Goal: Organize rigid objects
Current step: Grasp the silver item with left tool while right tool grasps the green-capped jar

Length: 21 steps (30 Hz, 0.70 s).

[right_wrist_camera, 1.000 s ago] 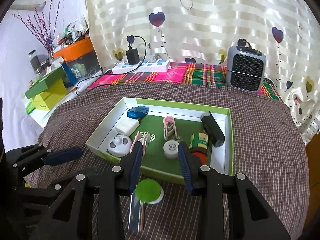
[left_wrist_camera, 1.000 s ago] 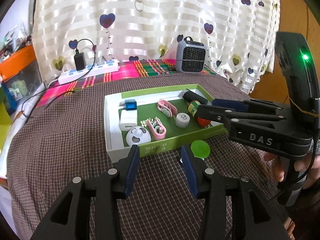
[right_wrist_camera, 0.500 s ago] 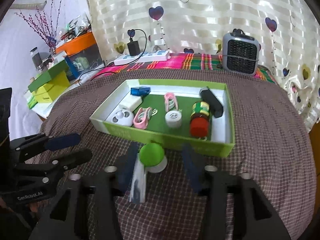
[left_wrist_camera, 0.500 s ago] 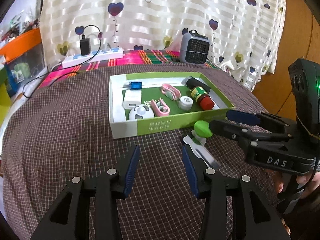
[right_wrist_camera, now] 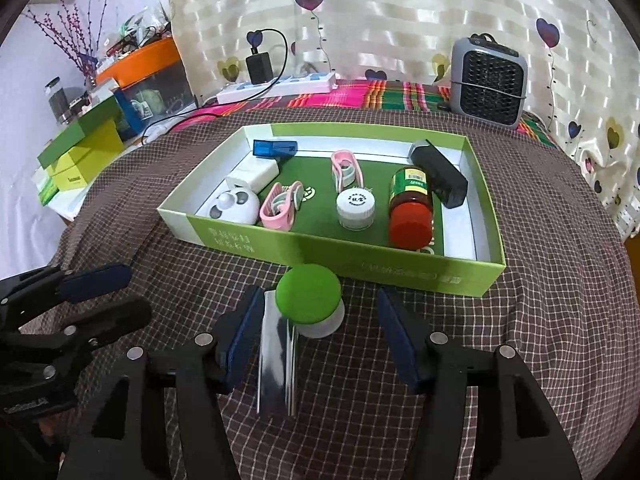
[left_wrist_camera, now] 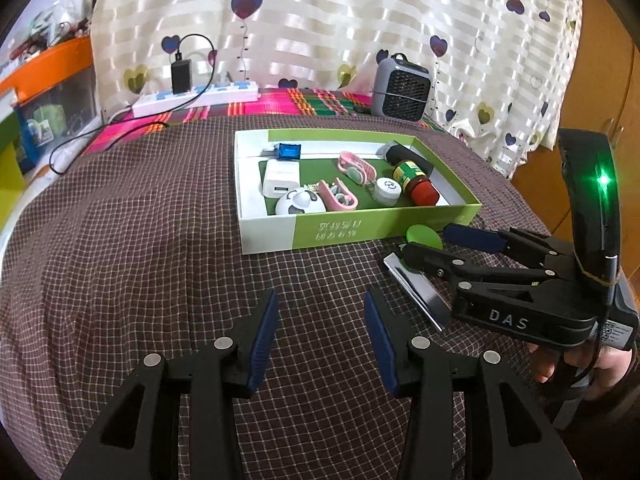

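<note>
Brown checked cloth [right_wrist_camera: 540, 320] covers the whole bench on my feed, with the heart-print curtain hanging behind it.

Nearest to me, the right claw [right_wrist_camera: 320, 328] has just swung its jaws wide, and the little green-capped white jar [right_wrist_camera: 310, 304] sits between them with clear gaps on both sides, standing on the cloth just in front of the box. A second ago the jaws were much tighter and higher up, so I'm reading this as lining up for a grab, not a grip yet. A flat shiny metal strip [right_wrist_camera: 276, 364] lies right beside the jar, against the left pad, and I reckon it could get pinched along with it if I close carelessly.

My left claw [left_wrist_camera: 320, 332] hangs partly open over bare cloth, holding nothing.

Further back, the shallow green and white cardboard box [right_wrist_camera: 452, 276] already has the red-capped bottle [right_wrist_camera: 412, 208], a white round-lidded jar [right_wrist_camera: 355, 204], two pink clips [right_wrist_camera: 280, 204], a white charger block [right_wrist_camera: 258, 174], a blue stick [right_wrist_camera: 276, 148] and a black block [right_wrist_camera: 440, 178] in it. So the green jar looks like the last straggler.
</note>
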Available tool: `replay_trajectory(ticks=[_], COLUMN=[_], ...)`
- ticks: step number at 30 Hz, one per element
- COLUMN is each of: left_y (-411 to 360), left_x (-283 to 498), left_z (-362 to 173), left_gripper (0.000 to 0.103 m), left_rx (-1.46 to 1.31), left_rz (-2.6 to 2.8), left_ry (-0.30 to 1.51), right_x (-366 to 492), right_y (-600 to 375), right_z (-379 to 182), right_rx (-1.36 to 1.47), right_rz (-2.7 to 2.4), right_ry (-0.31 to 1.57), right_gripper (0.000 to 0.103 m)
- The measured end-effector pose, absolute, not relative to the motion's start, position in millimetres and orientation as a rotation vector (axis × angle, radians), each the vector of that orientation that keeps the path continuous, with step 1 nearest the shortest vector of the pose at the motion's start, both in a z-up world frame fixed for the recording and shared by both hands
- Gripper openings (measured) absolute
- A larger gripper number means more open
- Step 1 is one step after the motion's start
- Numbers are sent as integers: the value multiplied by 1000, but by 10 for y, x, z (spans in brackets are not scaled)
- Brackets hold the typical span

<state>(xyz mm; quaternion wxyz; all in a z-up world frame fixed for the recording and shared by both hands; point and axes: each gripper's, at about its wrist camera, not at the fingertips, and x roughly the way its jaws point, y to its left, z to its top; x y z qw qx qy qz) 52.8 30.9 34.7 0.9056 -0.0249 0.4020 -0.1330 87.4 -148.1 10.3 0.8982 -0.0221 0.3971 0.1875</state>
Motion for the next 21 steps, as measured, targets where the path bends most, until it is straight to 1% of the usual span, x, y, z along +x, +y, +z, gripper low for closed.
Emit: replay_trajectory(ticks=[7,8,11,14,17,21], left_y=[317,318,323,324,311,274], left_x=[537,538,543,541,543,543], left_z=[324,321,311,307,302,299], left_gripper=[44,44,44,44,44,44], left_rx=[-56,-56,-60,-61,-60,-54], left_rz=[-283,-283,-284,-286,-290,-295], left_ry=[839,840,842,843,845,849], right_x=[904,902,909,923,913,905], right_y=[-1439,-1429,-1404,-1391,-1383,-1393], right_z=[98,95,92,68,65,63], right_rx=[-66,-71,-81,-88,-89,-88], right_rz=[378,380,376,375,386,379], right_ry=[817,817,815,826,824,820], right_gripper=[59,57,45,43,35,35])
